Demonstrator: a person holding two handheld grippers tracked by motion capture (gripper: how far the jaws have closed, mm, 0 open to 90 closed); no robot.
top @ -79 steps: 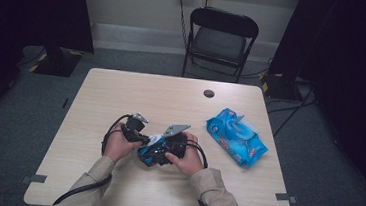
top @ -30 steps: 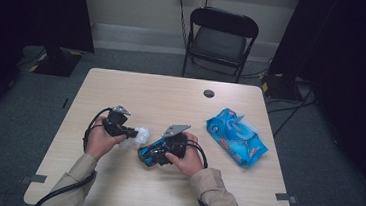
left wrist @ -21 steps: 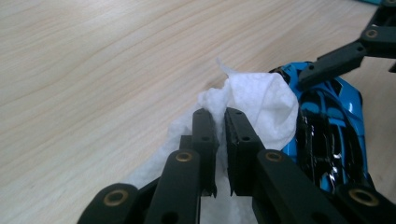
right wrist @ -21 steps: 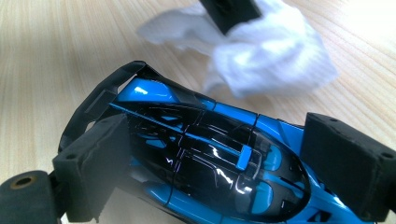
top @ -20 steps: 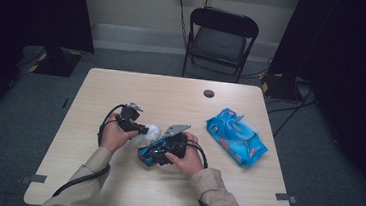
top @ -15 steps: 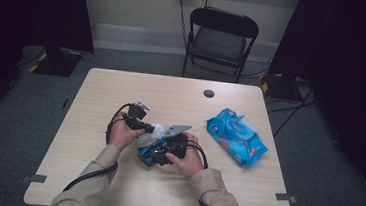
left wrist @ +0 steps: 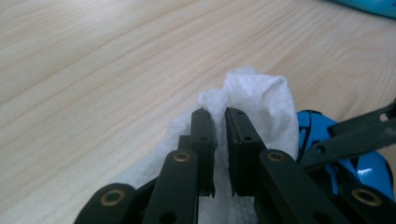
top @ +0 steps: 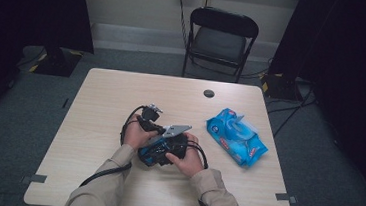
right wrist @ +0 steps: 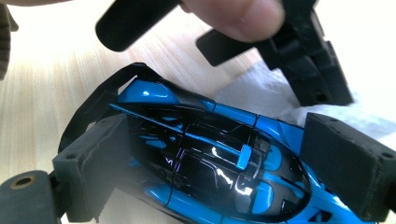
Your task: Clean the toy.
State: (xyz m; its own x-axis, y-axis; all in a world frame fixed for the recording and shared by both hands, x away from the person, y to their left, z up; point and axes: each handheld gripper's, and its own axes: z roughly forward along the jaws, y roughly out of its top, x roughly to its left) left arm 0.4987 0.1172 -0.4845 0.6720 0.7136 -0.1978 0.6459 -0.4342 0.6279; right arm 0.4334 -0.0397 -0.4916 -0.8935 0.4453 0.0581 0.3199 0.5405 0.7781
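High view: left gripper (top: pixel 161 129), clenched on crumpled white wipe (left wrist: pixel 254 100), has swung back beside glossy blue-and-black toy car (right wrist: pixel 205 158), clamped in right gripper (top: pixel 159 153) on pale wooden table (top: pixel 100 111); wiping likely resumes.

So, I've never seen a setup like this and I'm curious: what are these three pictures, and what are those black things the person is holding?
A person sits at a table with a hand-held gripper in each hand: black two-jaw tongs with a camera on board. The high view looks down from above. The other two views look along each gripper's own jaws. The left hand-held gripper pinches a white wipe. The right hand-held gripper clamps a blue and black toy car between its padded jaws, with the wipe brought up beside the car. On the table also lie a blue wipe packet and a small dark disc.
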